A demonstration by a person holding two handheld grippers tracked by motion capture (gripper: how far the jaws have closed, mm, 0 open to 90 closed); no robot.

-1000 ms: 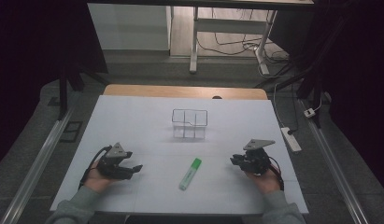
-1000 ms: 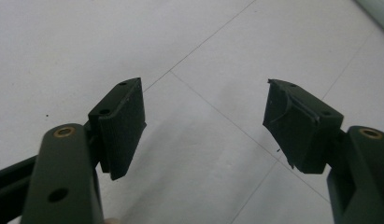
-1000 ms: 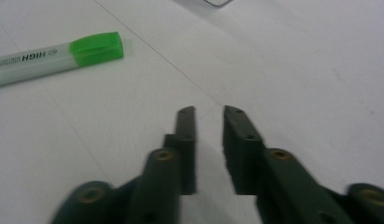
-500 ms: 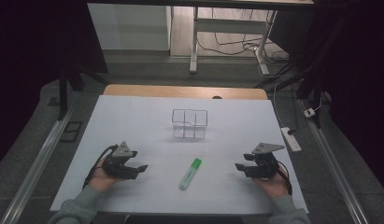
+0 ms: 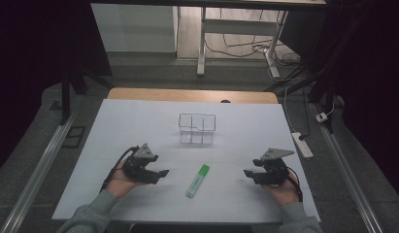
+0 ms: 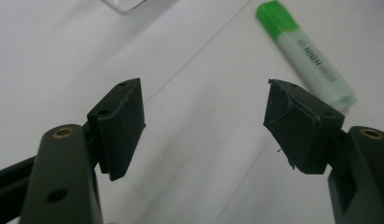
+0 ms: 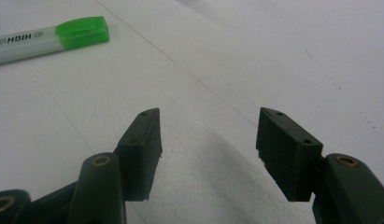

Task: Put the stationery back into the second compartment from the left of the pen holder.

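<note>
A green-capped highlighter (image 5: 197, 180) lies flat on the white table sheet (image 5: 139, 126) between my two hands. It also shows in the left gripper view as the highlighter (image 6: 305, 53) and in the right gripper view as the highlighter (image 7: 49, 38). My left gripper (image 5: 161, 174) rests low on the table to the highlighter's left, open, nothing between its jaws (image 6: 206, 126). My right gripper (image 5: 248, 174) sits to the highlighter's right, open and empty too (image 7: 208, 149). A clear divided box (image 5: 197, 128) stands farther back, mid-table.
A wooden table edge (image 5: 192, 95) shows beyond the white sheet. On the floor at the right lies a power strip (image 5: 304, 144) with cables. Metal rails (image 5: 37, 174) run along both sides of the table.
Both hands have drawn slightly back toward the near table edge. The highlighter and the clear box have not moved.
</note>
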